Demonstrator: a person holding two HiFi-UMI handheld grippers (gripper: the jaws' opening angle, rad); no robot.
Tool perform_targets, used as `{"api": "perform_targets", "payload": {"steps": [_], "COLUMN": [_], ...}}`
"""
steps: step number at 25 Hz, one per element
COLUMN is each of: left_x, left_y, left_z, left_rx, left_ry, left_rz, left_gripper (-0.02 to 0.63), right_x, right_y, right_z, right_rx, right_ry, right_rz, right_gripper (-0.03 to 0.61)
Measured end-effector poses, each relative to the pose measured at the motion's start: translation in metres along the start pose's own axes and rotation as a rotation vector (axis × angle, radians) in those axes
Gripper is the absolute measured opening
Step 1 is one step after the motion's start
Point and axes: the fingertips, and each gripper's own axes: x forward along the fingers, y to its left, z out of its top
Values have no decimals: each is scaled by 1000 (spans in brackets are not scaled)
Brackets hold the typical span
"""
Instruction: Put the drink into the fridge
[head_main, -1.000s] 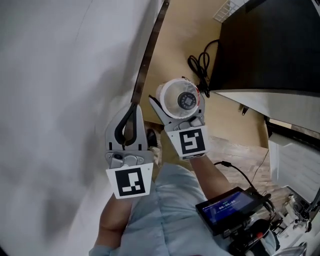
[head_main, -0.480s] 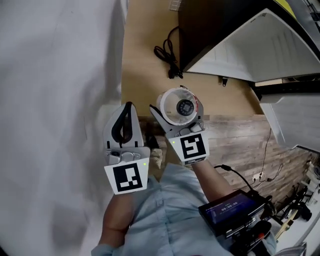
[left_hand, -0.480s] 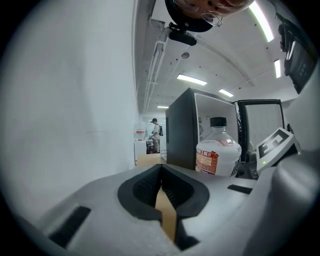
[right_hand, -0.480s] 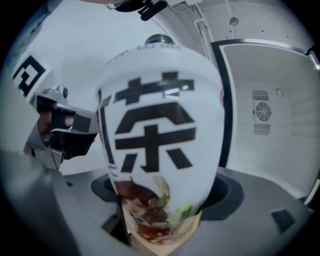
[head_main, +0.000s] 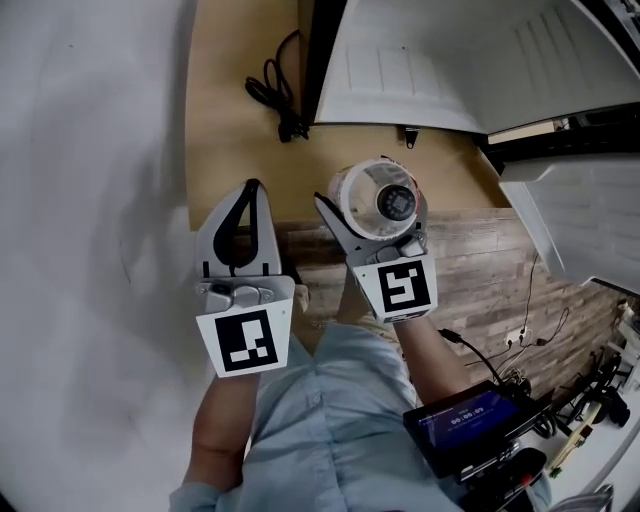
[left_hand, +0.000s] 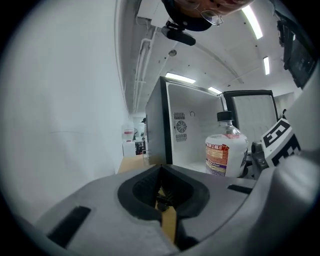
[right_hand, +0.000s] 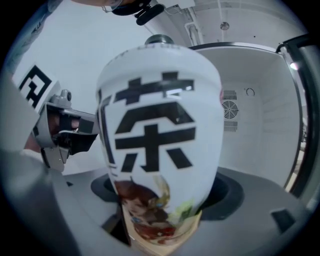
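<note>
Swung closer to the open fridge (right_hand: 260, 105), the right gripper (head_main: 378, 208) grasps the drink bottle (right_hand: 160, 135) in its fingers; only its view shows the vented interior. The left gripper (head_main: 247, 192) has its fingers clenched empty above the wooden floor (head_main: 480, 280).

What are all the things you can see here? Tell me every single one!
drink bottle: one, white with big black print and a colourful picture, between the right gripper's jaws
fridge: one, black outside and white inside, open, ahead of the grippers
cable: one, black, coiled on the floor beside the fridge
floor: one, a tan board then brown planks, under the grippers
wall: one, white, on the left
screen device: one, black with a blue screen, lower right
shirt: one, pale blue, bottom middle
left gripper: one, grey, left of the bottle, jaws shut and empty
right gripper: one, grey, jaws shut on the drink bottle
</note>
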Motion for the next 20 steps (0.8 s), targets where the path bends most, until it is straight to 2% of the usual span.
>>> {"api": "perform_targets", "payload": {"steps": [6, 10, 20], "left_x": [44, 81, 130], "left_y": [-57, -87, -114], "left_z": [-5, -10, -11], "left_rx": [-18, -8, 16], "left_ry": [21, 7, -7], "left_rz": [-5, -18, 13], "left_gripper": [9, 9, 9], "right_x": [-22, -25, -14], "right_y": [-65, -101, -140], "right_z": [-22, -35, -43], "right_rx": [6, -8, -25], "right_ry": [31, 42, 31], "right_rz": [2, 14, 52], "right_gripper": [419, 420, 420]}}
